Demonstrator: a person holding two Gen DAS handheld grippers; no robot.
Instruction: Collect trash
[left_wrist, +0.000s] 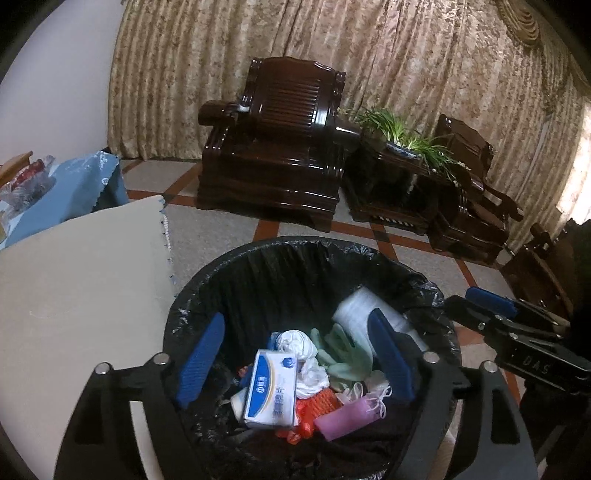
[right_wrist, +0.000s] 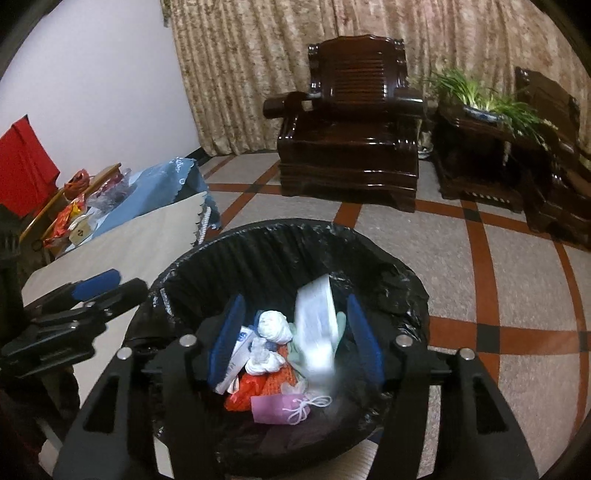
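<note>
Both grippers over the lined bin, seen from each wrist. The left gripper (left_wrist: 291, 362) hangs above the bin (left_wrist: 258, 258) with its fingers (left_wrist: 201, 356) spread and nothing between them; below lies a blue-and-white tissue box (left_wrist: 271, 387) on the heap. The right gripper (right_wrist: 295, 339) is likewise released, its fingers (right_wrist: 364, 339) standing apart. A white packet (right_wrist: 316, 328), blurred, appears between them without touching either pad, apparently dropping into the bin; the same white item shows in the left view as a pale roll (left_wrist: 364, 308) near the far wall of the black liner (right_wrist: 288, 243).

Contents already in the bin: a knotted white bag (right_wrist: 271, 325), a pale green glove (left_wrist: 341, 350), an orange net (right_wrist: 277, 380) and a pink pouch (right_wrist: 275, 408) with a white cord.

The cream-covered worktop (left_wrist: 74, 288) stands just beside the bin on its left.

Risks, as judged from this view: the heap sits high, so a tall packet landing on end may lean on the liner and tip over the rim onto the floor. The liner edge looks loosely folded on the right; a finger catching it on withdrawal could drag it into the bin. The two grippers are close together, so an unplanned sideways move might knock them.
</note>
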